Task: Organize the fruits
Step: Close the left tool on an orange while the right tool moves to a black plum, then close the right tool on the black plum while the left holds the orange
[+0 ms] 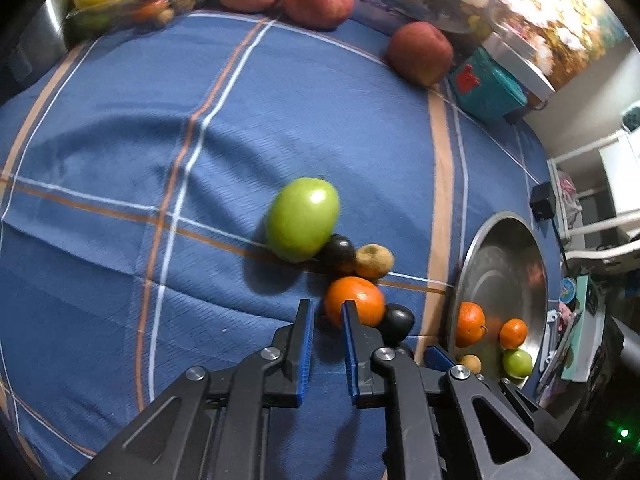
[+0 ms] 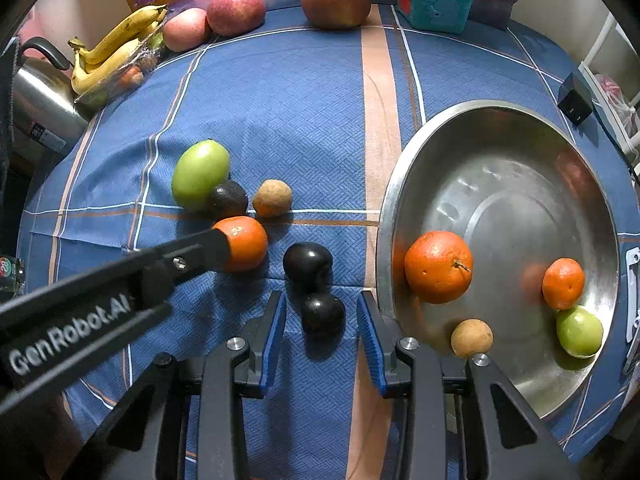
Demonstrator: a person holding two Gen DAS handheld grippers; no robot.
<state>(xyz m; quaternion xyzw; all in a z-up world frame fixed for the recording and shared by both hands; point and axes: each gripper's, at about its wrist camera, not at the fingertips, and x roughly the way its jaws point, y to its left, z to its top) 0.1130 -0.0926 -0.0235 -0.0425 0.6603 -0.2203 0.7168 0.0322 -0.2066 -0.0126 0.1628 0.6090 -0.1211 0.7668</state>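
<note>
Left tool together, empty, beside orange. Right tool apart around black plum, by bowl.

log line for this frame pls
left claw: shut, empty, beside orange | right claw: open around dark plum | bowl: four fruits

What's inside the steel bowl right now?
The steel bowl holds four fruits: a large orange, a small orange, a green fruit and a brown fruit. The right gripper's arm covers the bowl's near rim.
</note>
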